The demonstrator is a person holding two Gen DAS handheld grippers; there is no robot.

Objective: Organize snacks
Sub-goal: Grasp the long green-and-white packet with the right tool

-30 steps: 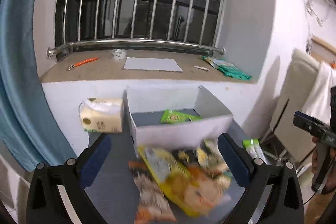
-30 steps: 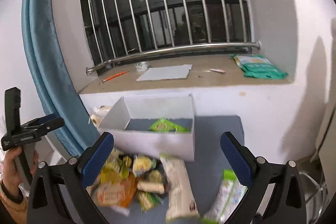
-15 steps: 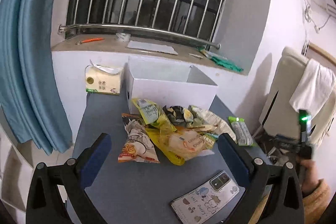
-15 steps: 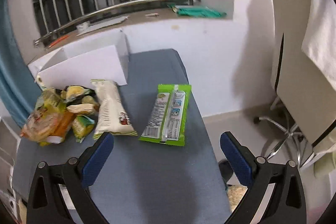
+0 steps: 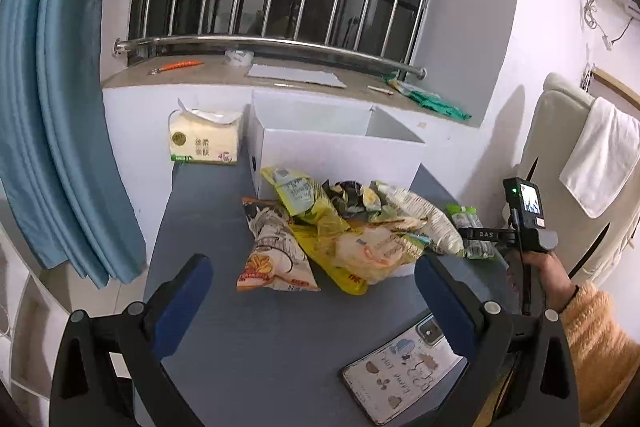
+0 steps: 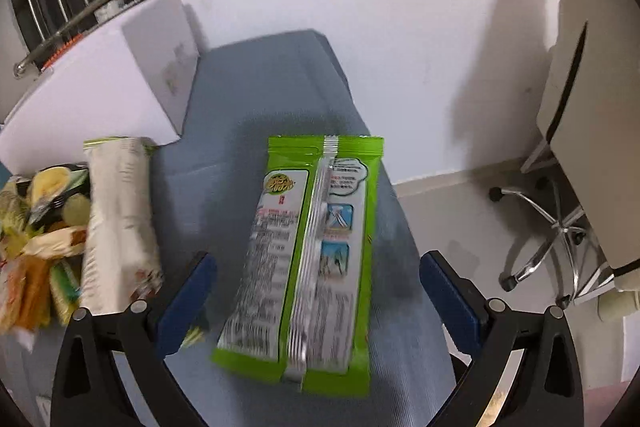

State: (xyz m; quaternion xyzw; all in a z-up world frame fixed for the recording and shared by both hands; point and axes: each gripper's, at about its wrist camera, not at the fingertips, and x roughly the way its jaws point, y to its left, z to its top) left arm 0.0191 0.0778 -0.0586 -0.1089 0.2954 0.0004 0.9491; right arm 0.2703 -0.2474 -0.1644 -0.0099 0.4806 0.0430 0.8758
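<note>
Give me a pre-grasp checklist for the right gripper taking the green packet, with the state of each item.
1. Right gripper open: ok, both blue pads are spread wide.
2. Green packet between the jaws: ok, it lies lengthwise in the gap, touching neither pad.
3. Packet free of other snacks: ok, it lies apart from the white packet to its left.
4. Packet fully on the table: cannot tell, its right side sits close to the table edge.
5. White box ready to take it: ok, the top is open.
6. Left gripper out of the way: ok, it is open, holds nothing and faces the snack pile.
</note>
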